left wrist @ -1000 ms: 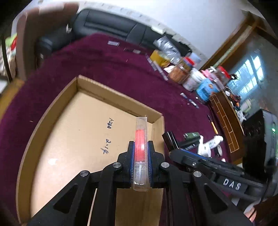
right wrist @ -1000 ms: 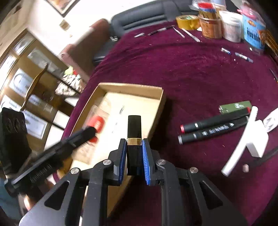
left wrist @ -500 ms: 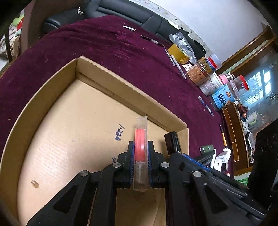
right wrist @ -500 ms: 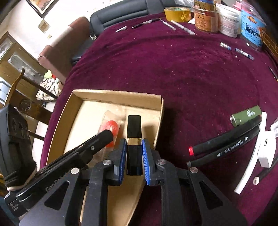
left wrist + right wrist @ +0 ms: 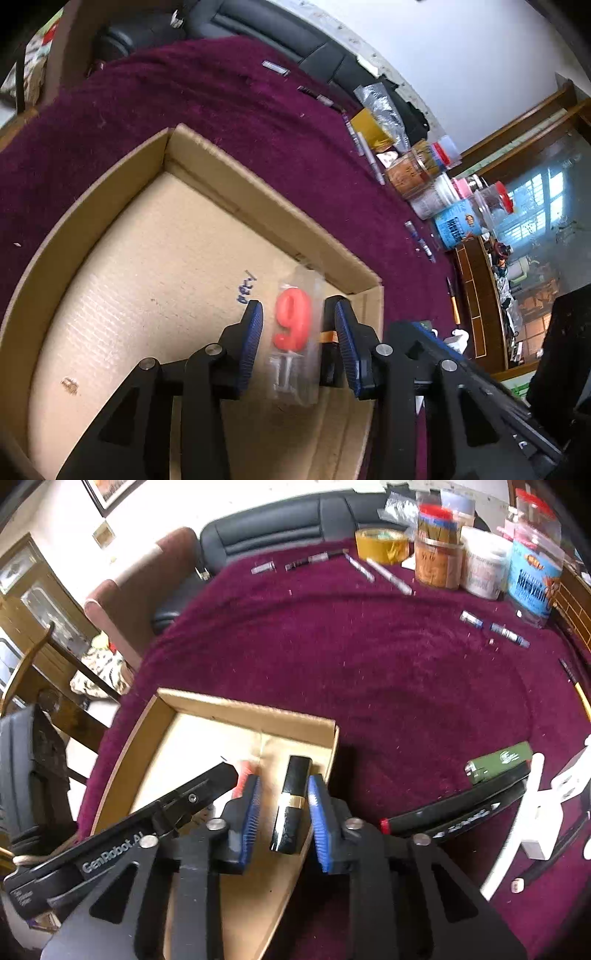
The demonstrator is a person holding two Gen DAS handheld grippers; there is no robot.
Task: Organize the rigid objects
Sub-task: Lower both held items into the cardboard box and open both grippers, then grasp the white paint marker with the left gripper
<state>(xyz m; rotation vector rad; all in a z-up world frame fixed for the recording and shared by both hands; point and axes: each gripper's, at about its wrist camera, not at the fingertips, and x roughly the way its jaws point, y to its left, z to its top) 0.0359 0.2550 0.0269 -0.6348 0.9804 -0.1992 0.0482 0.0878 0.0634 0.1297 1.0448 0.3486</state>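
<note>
Step in hand, as I read it: you are at the release of two items into the shallow brown cardboard box (image 5: 255,710).

Your left gripper (image 5: 297,334) has its jaws apart, nothing clamped. Between the blue ribbed pads (image 5: 251,341) lies the clear plastic packet holding a red "9" candle (image 5: 293,341), flat on the corrugated floor, near the box's right wall.

Your right gripper (image 5: 282,819) also stands with jaws apart. The glossy black lipstick tube with a gold band (image 5: 291,803) lies between the pads, inside the box just beside its right wall; whether it touches a pad I cannot tell.

Next move, judged: lift both grippers straight up so neither pad drags its item.

The two black markers (image 5: 454,814), the olive-green rectangular lighter (image 5: 498,762) and a white plastic piece (image 5: 532,812) remain on the fuzzy maroon cloth (image 5: 369,657), outside the box.
</note>
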